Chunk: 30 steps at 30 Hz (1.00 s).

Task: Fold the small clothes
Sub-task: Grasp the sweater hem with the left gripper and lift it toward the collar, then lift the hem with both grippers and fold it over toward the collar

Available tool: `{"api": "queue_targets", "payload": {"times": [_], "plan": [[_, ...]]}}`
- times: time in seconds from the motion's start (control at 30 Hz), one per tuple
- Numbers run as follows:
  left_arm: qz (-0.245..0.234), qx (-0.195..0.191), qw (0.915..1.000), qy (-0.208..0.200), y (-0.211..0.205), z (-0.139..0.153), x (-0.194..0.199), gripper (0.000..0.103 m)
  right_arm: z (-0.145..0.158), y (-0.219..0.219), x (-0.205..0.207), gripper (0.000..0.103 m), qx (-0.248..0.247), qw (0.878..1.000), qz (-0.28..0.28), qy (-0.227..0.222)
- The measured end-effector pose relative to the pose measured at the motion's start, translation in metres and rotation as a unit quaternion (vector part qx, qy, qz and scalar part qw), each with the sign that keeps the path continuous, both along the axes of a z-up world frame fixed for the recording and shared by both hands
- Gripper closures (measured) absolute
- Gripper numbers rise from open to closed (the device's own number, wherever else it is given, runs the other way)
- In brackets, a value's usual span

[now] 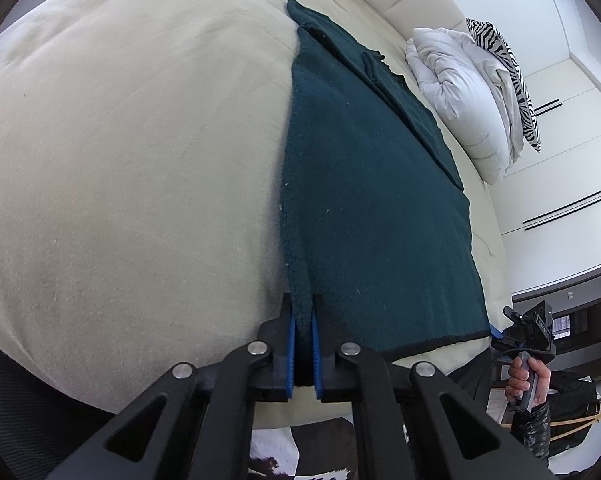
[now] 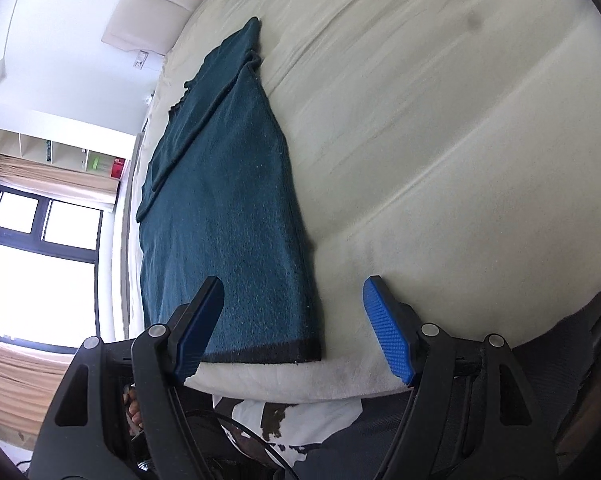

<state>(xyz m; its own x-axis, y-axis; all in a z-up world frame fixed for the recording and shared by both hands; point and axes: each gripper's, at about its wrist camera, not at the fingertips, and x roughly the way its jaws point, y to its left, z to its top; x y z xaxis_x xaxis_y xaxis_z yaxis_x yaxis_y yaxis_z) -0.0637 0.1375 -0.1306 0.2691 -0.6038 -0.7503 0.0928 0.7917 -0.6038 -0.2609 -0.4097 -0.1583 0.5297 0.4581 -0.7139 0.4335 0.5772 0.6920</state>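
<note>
The left gripper (image 1: 302, 320) pinches the near edge of a dark teal knitted garment (image 1: 364, 200) lying on the cream bed (image 1: 120, 160), while the right gripper (image 2: 294, 316) hangs spread wide and empty over its near hem, so a one-sided pull may skew the fold.

teal garment (image 1: 364, 184) — black hem, cream bed (image 1: 120, 160)

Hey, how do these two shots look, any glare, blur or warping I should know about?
Left wrist view: even soft light, strong fisheye bulge on the bed, dark corners; the teal garment is sharp where the left gripper pinches it. Right wrist view: the window is blown out white, the same barrel warp, and the open right gripper and garment weave are crisp.
</note>
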Motion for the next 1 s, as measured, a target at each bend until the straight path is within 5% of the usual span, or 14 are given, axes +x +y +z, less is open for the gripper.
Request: {"api": "queue_targets", "payload": {"times": [0.27,0.63,1.0], "plan": [[-0.002,-0.002,1.0000,-0.002,0.001,-0.001,-0.002,0.096,-0.014,0.019,0.017,0.033,0.045,0.998,0.034,0.014],[-0.005,0.000,1.0000,-0.008,0.001,0.001,-0.005,0.097,-0.031,0.013,0.003,0.096,0.063,0.998,0.016,0.019],[-0.009,-0.006,0.9995,-0.031,0.005,0.015,-0.012,0.097,-0.017,0.016,-0.011,0.098,0.037,0.999,0.004,-0.015]]}}
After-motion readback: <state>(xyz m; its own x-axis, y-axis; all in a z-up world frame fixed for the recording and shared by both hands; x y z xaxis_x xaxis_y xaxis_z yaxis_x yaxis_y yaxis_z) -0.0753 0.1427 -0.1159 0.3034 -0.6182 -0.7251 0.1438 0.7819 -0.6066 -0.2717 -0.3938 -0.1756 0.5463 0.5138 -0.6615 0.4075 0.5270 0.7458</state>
